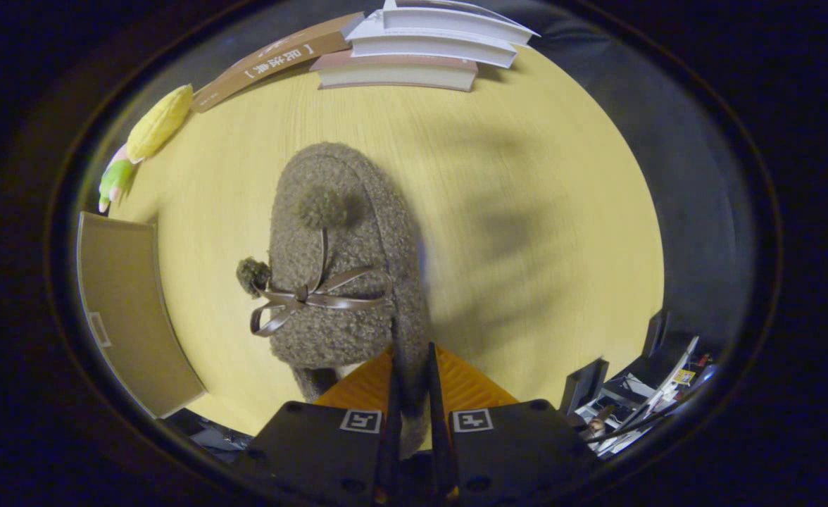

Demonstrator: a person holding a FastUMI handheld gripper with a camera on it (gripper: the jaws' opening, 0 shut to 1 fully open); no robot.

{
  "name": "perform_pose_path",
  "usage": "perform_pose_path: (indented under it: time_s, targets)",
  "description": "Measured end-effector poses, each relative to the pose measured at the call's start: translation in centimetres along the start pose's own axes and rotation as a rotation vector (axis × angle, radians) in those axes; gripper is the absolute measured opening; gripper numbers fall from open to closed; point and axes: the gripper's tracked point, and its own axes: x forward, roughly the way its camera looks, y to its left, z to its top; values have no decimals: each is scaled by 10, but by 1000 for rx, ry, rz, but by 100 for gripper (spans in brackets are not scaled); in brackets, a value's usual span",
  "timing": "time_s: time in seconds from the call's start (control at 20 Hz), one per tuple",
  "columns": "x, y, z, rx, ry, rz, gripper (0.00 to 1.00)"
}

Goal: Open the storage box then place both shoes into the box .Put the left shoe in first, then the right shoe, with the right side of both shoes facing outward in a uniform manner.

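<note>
Claw (pixel 412 366) pinches fuzzy shoe's (pixel 340 260) heel rim; table (pixel 527 176) beneath.

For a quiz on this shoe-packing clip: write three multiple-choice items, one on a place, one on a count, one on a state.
1. Where is the fuzzy shoe relative to the tongs?
A. Its rear edge sits between the fingers
B. Far beyond them, by the books
C. Under the toy corn

2. How many pompoms show on the shoe?
A. None
B. Two
C. Five

3. What state are the tongs in?
A. Wide open
B. Shut on the shoe
C. Shut on a book

Answers:
1 A: the shoe's edge runs down into the narrow gap between the fingers.
2 B: one on top, one at its side by the ribbon bow.
3 B: both fingers press the shoe's edge.
</note>
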Motion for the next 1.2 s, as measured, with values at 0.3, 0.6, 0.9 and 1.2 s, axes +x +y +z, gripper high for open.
perform_pose_path:
  time_s: [0.3,0.6,0.9,1.2]
  targets:
    - [-7,-1,-3,-6,17,-74,4]
    - [-30,17,-5,101,-21,-89,4]
    - [-91,28,-4,106,-101,-196,4]
    - [-176,82,3,69,-209,-223,4]
